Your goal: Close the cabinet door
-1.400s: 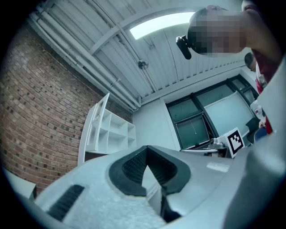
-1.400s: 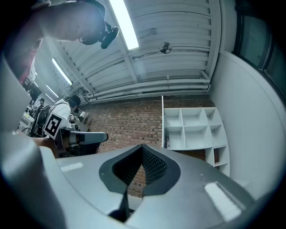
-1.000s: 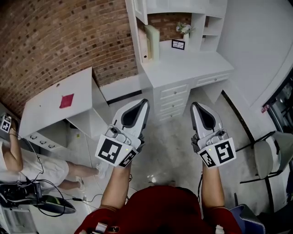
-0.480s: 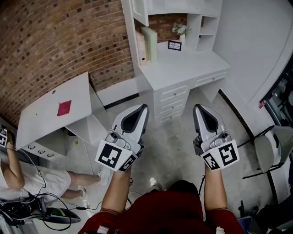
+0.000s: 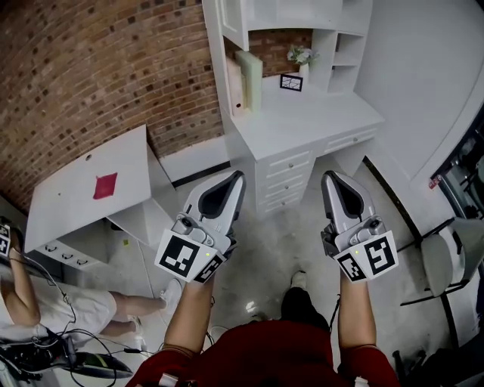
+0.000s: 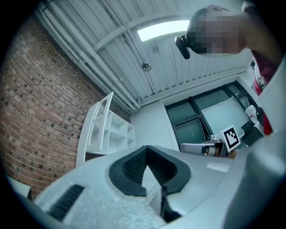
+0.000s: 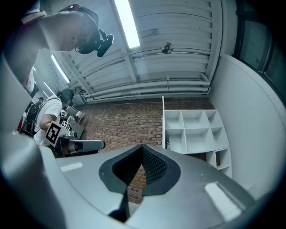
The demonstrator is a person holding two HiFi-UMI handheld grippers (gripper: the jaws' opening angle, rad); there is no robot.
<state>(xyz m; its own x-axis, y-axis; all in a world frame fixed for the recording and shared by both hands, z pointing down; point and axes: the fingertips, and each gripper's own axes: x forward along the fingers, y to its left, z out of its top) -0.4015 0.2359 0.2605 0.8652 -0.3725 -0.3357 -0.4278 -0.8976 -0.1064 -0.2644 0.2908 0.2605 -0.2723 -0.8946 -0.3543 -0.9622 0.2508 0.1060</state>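
- White-painted board, by the look of it: in the head view the cabinet door stands swung out from the top-left corner of the hutch, above the desk and against the brick wall. It is well apart from both grippers, with bare floor between.
- In the same view we hold the left gripper and the right gripper side by side, tips toward the desk. Each has its jaws closed together with nothing in them.
- In the left gripper view the jaws are pressed together and empty. The cabinet door shows beyond them at the left as a framed leaf sticking out from the shelf unit, with open bays behind it.
- In the right gripper view the jaws are together as well and hold nothing. The cabinet door appears nearly edge-on, a thin upright line at the left side of the shelving.
- We judge the door stiff, light and free on its hinges, so a small push should swing it.
- No grip seems needed. We would set a closed tip flat on the outer face near the free edge, far from the hinge side.
- The paint looks slick, so we would push square to keep the tip from sliding, and ease off at the end so the door does not slam.
- We cannot make out a knob or handle in any view.
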